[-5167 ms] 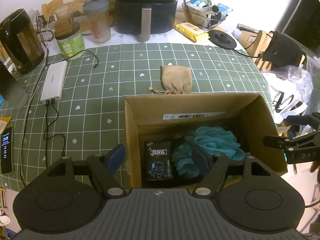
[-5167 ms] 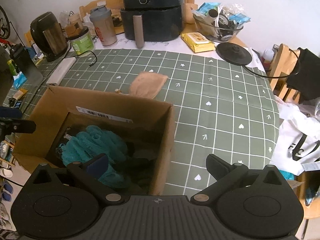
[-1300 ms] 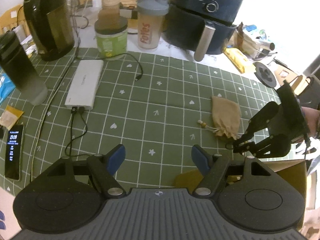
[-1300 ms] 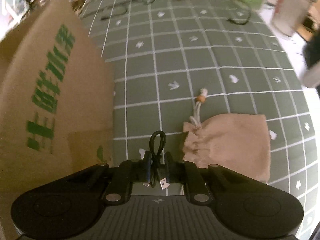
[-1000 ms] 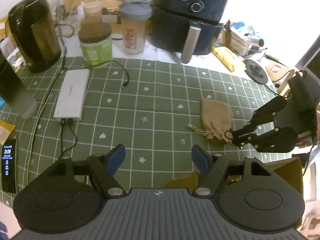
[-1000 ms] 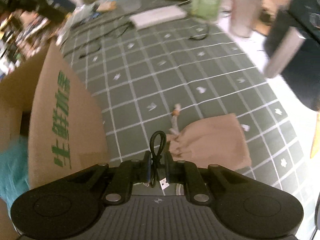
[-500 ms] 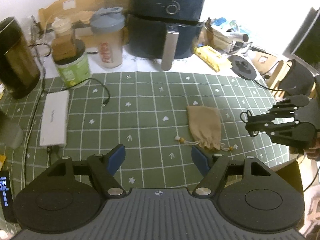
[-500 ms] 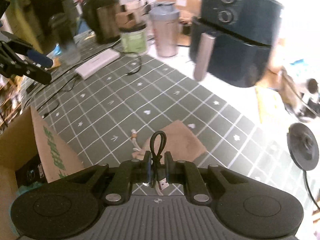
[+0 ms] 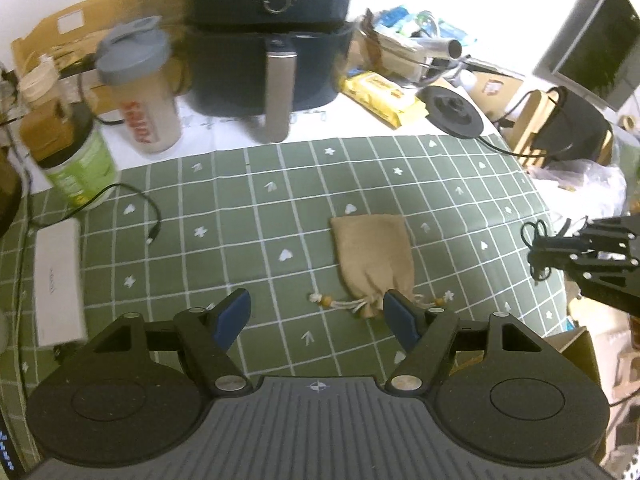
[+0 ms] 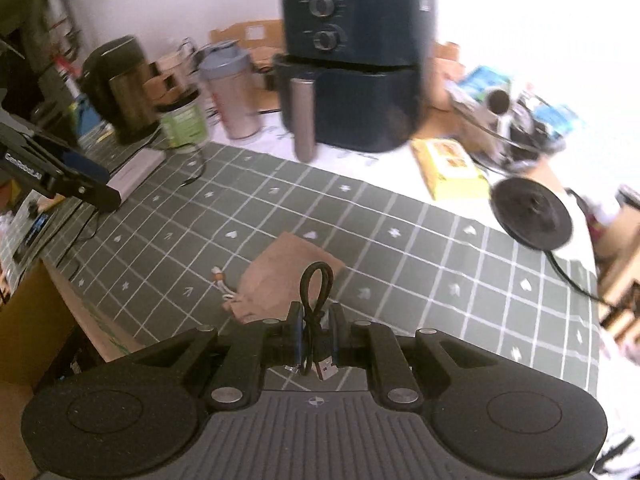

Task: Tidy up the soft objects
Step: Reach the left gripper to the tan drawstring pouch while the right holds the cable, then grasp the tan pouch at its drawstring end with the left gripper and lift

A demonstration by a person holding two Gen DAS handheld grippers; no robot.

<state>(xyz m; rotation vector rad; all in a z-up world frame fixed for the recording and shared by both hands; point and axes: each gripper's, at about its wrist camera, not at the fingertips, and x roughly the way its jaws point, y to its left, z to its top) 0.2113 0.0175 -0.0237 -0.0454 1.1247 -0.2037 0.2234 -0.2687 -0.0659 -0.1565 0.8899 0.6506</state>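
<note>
1. Drawstring pouch (image 9: 372,262) of tan cloth lies flat on the green checked tablecloth (image 9: 240,216), directly ahead of the left gripper (image 9: 316,316) and slightly to its right; its gathered neck sits just beside the right-hand blue pad.
2. Its long axis runs roughly away from the left wrist camera, neck toward the gripper and closed bottom toward the air fryer (image 9: 268,40). The beaded cords (image 9: 324,301) trail out sideways from the neck on both sides.
3. The left gripper is released, its jaws spread wide with nothing between them. It looks the nearer of the two to the pouch and, in my judgement, the better placed to pick it up.
4. The right gripper (image 10: 314,332) is clenched on a short black USB cable (image 10: 316,292), whose loop sticks up between the fingers and whose plug hangs below. In the left wrist view it hovers off the table's right edge, well apart from the pouch.
5. In the right wrist view the pouch (image 10: 280,280) lies ahead and a little left, partly hidden behind the cable loop.
6. The pouch looks soft, limp and slightly creased, and it seems nearly empty; a pinch near the neck would likely bunch the fabric rather than lift it flat.
7. A corner of a cardboard box (image 10: 24,320) shows at the left of the right wrist view, probably where soft things go.
</note>
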